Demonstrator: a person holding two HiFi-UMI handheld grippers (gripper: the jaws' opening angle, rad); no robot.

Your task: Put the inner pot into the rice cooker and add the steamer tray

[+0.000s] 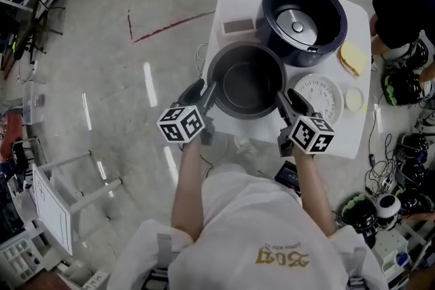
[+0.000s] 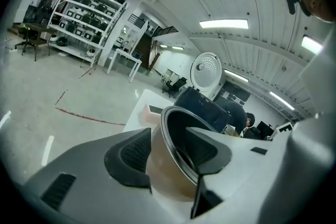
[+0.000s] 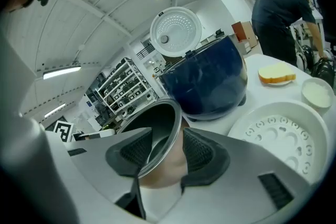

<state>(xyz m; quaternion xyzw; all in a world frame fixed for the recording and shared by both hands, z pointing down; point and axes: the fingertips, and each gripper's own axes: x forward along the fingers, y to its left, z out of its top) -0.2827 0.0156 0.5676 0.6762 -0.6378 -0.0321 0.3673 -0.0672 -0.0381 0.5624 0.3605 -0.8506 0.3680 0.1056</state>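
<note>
Metal pot (image 1: 248,81): judged stiff, slick, heavyish. Opposite rim sides are straddled by left tool (image 1: 204,95) and right tool (image 1: 288,104), wide, unclamped.

bright ceiling strip lights (image 2: 223,23), fisheye-warped edges

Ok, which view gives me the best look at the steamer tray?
The right gripper view: the steamer tray lies close and large, its holes plain. The head view shows the steamer tray small from above, beside the rice cooker. The left gripper view does not show it.
</note>
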